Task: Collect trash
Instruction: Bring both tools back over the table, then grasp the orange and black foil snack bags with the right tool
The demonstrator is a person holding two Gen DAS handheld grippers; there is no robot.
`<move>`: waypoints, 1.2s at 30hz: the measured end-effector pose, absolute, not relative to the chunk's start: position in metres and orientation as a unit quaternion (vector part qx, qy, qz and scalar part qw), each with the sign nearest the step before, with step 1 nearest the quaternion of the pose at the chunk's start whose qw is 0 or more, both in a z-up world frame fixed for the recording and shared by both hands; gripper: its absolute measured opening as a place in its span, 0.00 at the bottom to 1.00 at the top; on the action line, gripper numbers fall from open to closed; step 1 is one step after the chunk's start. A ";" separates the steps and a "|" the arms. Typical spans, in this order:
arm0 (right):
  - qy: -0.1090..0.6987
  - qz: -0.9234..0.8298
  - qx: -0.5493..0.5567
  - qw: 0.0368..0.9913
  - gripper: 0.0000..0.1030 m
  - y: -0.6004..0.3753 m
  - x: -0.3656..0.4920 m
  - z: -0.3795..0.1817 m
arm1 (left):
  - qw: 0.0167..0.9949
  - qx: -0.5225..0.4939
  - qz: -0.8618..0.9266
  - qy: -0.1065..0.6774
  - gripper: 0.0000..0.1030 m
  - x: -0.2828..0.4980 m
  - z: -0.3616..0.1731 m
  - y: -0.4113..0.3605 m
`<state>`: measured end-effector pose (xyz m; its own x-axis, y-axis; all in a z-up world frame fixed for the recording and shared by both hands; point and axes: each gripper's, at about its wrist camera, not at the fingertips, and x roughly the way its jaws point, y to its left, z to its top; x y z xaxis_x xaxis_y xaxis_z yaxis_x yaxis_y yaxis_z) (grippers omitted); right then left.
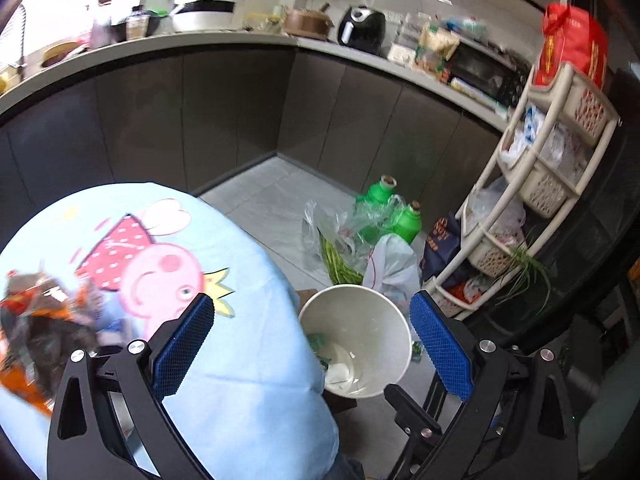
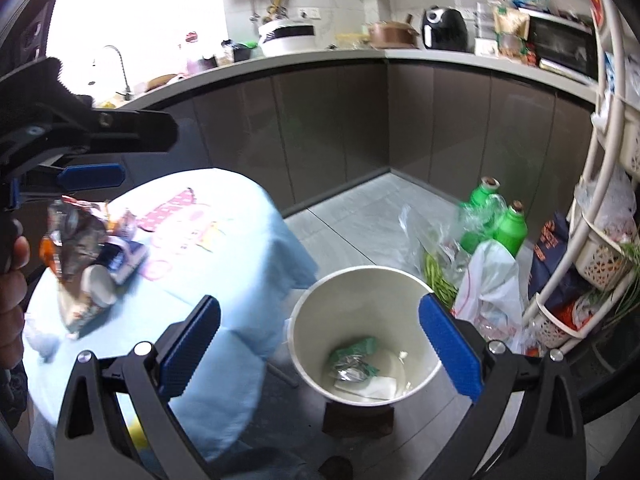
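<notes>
While both grippers gape empty | wrapper pile (image 2: 76,248) is seen left of bin (image 2: 362,280) | left gripper (image 1: 316,344) judged nearer than right gripper (image 2: 320,344)

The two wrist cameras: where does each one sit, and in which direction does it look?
Left wrist: on the left gripper, open over the blue tablecloth, looking at the white bin; only its own fingers show.
Right wrist: on the right gripper, open above the white bin; the left gripper and a hand show at left.
Shared: bin, tablecloth, green bottles, kitchen counter.
</notes>
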<state>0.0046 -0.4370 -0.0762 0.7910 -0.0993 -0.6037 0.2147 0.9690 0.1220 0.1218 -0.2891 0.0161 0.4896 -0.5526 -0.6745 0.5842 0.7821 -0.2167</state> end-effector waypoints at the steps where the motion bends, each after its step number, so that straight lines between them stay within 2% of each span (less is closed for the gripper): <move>1: 0.310 -0.077 0.093 0.943 0.97 -0.430 0.004 -0.071 | 0.868 0.014 -0.320 0.379 0.92 0.118 0.022 -0.277; 7: 0.304 -0.027 0.080 0.949 0.97 -0.380 0.004 -0.049 | 0.894 0.013 -0.265 0.361 0.92 0.092 0.037 -0.208; 23: 0.351 0.116 0.039 0.928 0.97 -0.234 0.026 -0.058 | 0.904 -0.050 -0.107 0.411 0.92 0.078 -0.005 0.008; 29: 0.360 0.146 0.022 0.921 0.97 -0.198 0.033 -0.059 | 0.900 -0.081 -0.094 0.418 0.92 0.084 -0.014 0.049; 36: 0.344 0.141 0.029 0.928 0.96 -0.197 0.055 -0.042 | 0.898 -0.093 -0.119 0.414 0.91 0.091 -0.016 0.057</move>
